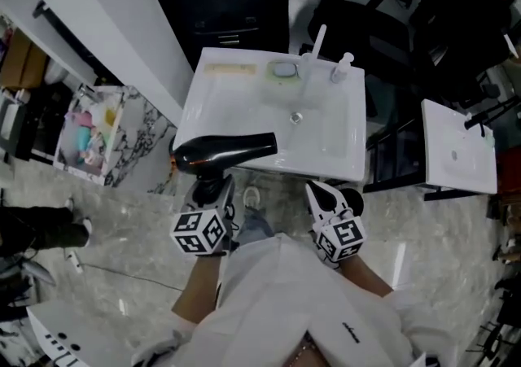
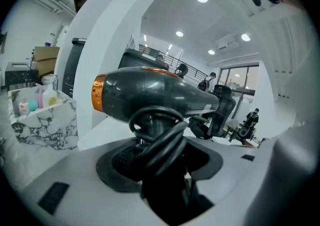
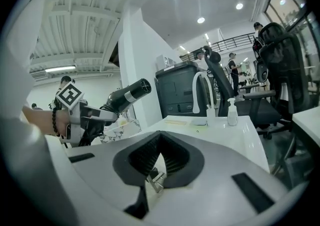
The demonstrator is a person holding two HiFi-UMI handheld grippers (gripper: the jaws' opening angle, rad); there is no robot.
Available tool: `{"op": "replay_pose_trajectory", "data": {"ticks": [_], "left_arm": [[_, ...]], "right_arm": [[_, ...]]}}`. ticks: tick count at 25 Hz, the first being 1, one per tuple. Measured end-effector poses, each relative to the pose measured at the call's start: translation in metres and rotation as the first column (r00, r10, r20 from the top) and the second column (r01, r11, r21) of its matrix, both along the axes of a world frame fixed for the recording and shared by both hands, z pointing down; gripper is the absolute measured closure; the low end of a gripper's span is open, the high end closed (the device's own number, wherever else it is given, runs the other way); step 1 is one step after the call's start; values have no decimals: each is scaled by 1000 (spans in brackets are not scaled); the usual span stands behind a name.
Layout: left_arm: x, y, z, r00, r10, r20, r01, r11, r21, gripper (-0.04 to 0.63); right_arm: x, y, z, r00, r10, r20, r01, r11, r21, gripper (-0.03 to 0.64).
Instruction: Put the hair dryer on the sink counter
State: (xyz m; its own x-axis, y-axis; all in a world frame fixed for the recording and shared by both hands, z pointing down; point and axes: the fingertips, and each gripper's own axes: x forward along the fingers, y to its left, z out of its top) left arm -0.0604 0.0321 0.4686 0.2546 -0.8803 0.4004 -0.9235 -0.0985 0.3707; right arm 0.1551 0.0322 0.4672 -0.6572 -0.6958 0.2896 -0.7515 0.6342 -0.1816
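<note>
Left tool [image 1: 213,186] first: its jaws are spread wide and clamped on the handle of the black hair dryer [image 1: 224,152], with the cord [image 2: 159,142] looped in thick coils around that handle right at the pads. The barrel lies crosswise, nozzle aimed to 3 o'clock and copper-ringed rear end at 9 o'clock. The dryer is up in the air, carried, not resting on anything. Over to the right tool [image 3: 160,140]: its jaws are pressed together at the tips with nothing between them, riding along empty just at 3 o'clock of its partner. Moving outward, at 12 o'clock from both tools sits the white sink desk [image 1: 212,93], and from the head view the dryer hangs about over its near left edge. Further up the desk there is the drain [image 1: 296,117] in the basin, then the tall white faucet [image 1: 317,41], a soap pump bottle [image 1: 342,69] beside it and a small dish [image 1: 283,70] along the back rim. Off at 9 o'clock stands a marble-patterned box [image 1: 89,133] of bottles, and at 3 o'clock a second sink [image 1: 457,146]. Where does that leave us? The pick-up looks done and the dryer has arrived at the desk; what remains, by my reading, is lowering it onto a flat stretch of the rim and letting go.
</note>
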Motion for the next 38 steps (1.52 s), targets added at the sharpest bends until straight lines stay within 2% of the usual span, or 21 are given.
{"op": "replay_pose_trajectory", "data": {"ticks": [11,21,27,38], "left_arm": [[-42,-120,8,996,84,1,-84,996,-28,336],[-68,-184,29,989,148,-26,-149,986,-79,336],[-78,-215,45,982,187,-28,-189,976,-106,336],[-80,-246,78,985,170,3,-167,969,-185,336]], "right_arm": [[-73,-99,3,1000,-19,-8,19,1000,-19,600],[-132,-153,19,999,-35,-3,34,996,-83,600],[-149,-180,31,1000,-21,-17,19,995,-98,600],[-157,-212,53,998,-67,-8,65,986,-156,600]]}}
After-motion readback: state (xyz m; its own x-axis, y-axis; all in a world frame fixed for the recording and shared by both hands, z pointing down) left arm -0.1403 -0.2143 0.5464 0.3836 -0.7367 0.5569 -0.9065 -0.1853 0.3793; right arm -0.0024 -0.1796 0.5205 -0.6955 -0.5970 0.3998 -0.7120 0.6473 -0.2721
